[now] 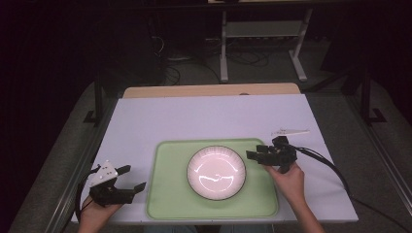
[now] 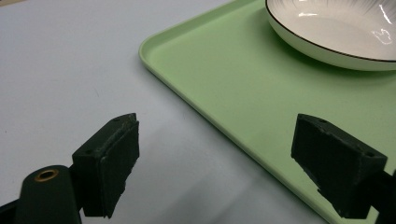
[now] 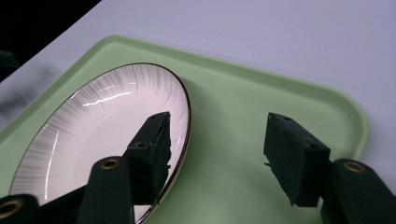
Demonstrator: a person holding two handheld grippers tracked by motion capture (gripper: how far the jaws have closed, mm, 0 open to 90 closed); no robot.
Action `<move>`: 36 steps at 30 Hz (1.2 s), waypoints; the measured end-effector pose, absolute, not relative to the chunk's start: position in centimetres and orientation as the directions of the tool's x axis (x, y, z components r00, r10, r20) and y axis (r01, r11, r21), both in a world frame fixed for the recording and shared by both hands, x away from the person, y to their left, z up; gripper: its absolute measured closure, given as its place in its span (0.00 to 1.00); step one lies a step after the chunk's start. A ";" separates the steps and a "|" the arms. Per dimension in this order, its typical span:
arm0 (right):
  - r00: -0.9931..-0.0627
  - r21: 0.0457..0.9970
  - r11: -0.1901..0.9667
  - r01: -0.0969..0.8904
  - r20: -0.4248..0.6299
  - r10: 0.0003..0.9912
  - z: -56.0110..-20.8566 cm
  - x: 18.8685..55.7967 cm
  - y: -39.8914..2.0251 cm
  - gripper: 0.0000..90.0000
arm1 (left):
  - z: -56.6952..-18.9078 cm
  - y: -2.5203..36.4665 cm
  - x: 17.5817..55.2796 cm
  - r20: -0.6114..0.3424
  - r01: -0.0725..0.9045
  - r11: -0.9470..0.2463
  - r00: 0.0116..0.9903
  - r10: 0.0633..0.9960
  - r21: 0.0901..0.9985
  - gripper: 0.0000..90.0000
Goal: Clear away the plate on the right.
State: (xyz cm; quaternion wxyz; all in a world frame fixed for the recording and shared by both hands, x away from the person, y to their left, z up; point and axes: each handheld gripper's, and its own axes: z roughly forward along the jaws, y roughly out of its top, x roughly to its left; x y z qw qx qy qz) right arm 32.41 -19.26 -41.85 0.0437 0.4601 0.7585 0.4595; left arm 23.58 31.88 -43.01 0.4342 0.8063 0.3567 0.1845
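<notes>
A white plate (image 1: pixel 216 172) with a thin dark rim and fine radial lines sits in the middle of a pale green tray (image 1: pixel 165 194). My right gripper (image 1: pixel 255 151) hovers open at the plate's right rim. In the right gripper view, one jaw of the right gripper (image 3: pixel 217 135) is over the plate (image 3: pixel 93 126) and the other over the bare tray (image 3: pixel 243 93). My left gripper (image 1: pixel 135 176) is open near the tray's front left corner. In the left gripper view, the left gripper (image 2: pixel 219 140) straddles the edge of the tray (image 2: pixel 224 70), with the plate (image 2: pixel 336 28) farther off. Neither holds anything.
The tray lies on a white table (image 1: pixel 204 116) with a wooden strip (image 1: pixel 209 90) along its far edge. A small white flat object (image 1: pixel 290 131) lies on the table behind the right gripper. A black cable (image 1: pixel 330 167) trails right from that gripper.
</notes>
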 end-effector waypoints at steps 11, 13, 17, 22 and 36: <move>-0.611 0.802 0.214 0.557 0.222 0.760 -41.2 31.0 -20.4 0.37 | -43.0 31.8 23.6 -0.011 0.414 -0.372 0.680 0.733 0.831 0.17; -0.611 0.807 0.213 0.551 0.216 0.762 -41.1 30.9 -20.8 0.35 | -43.0 31.8 23.6 -0.010 0.414 -0.373 0.680 0.733 0.831 0.17; -0.609 0.821 0.210 0.530 0.197 0.769 -40.8 30.5 -21.6 0.32 | -43.0 31.7 23.6 -0.010 0.414 -0.374 0.681 0.732 0.830 0.17; -0.603 0.842 0.213 0.495 0.158 0.782 -40.4 29.9 -22.5 0.30 | -43.0 31.7 23.6 -0.011 0.415 -0.374 0.682 0.731 0.830 0.17; -0.581 0.867 0.204 0.455 0.115 0.806 -40.0 28.5 -25.0 0.24 | -43.1 31.6 23.6 -0.017 0.419 -0.370 0.681 0.732 0.829 0.17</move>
